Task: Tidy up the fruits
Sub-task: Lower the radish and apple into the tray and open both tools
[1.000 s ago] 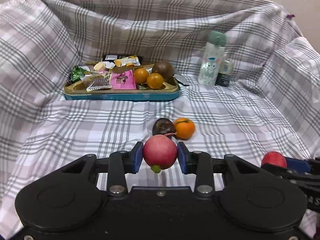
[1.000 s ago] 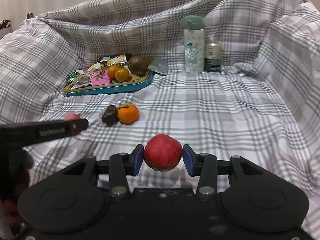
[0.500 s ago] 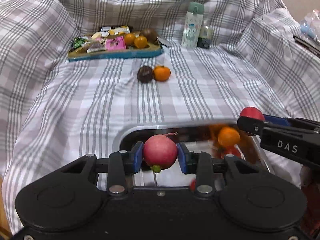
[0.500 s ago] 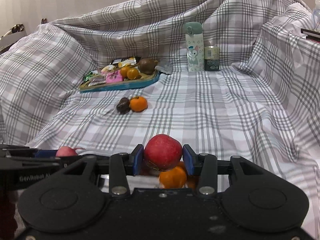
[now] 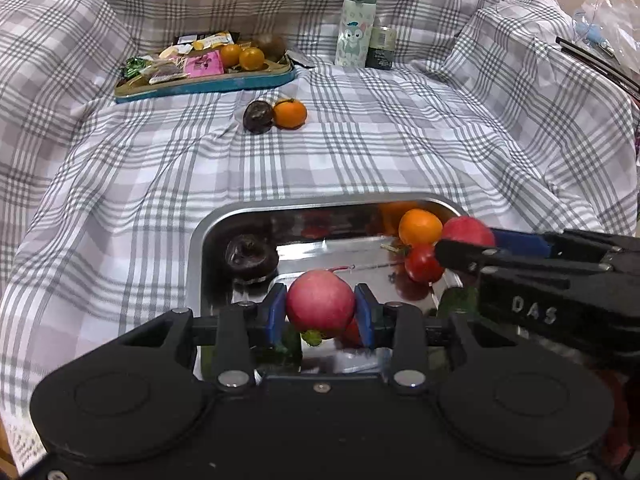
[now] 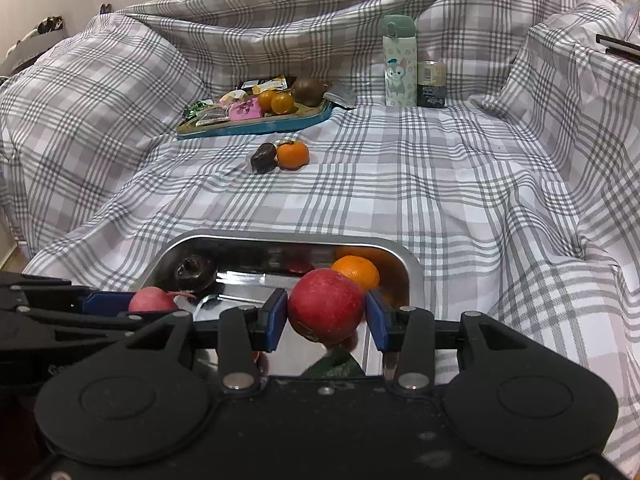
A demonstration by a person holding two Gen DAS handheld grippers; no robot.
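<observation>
My left gripper [image 5: 320, 314] is shut on a pink-red round fruit [image 5: 320, 304] with a green stub, held over the shiny metal tray [image 5: 200, 248]. My right gripper [image 6: 326, 318] is shut on a red apple [image 6: 326, 304] above the same tray [image 6: 404, 260]. Each gripper shows in the other's view: the right one [image 5: 476, 240] at the right, the left one [image 6: 152, 304] at the left. In the tray lie a dark wrinkled fruit [image 5: 250, 256], an orange [image 5: 420, 226] and a small red tomato [image 5: 422, 264]. A dark fruit [image 5: 258, 117] and an orange [image 5: 290, 113] lie together on the checked cloth.
A blue-rimmed tray [image 5: 208, 84] at the back holds snack packets, two oranges and a brown fruit. A pale green bottle [image 5: 356, 24] and a small dark can [image 5: 382, 48] stand to its right. The checked cloth [image 5: 400, 148] rises in folds on both sides.
Both grippers drew back from the loose fruit on the cloth, each keeping its fruit. The metal tray came into view and now lies right beneath them.
</observation>
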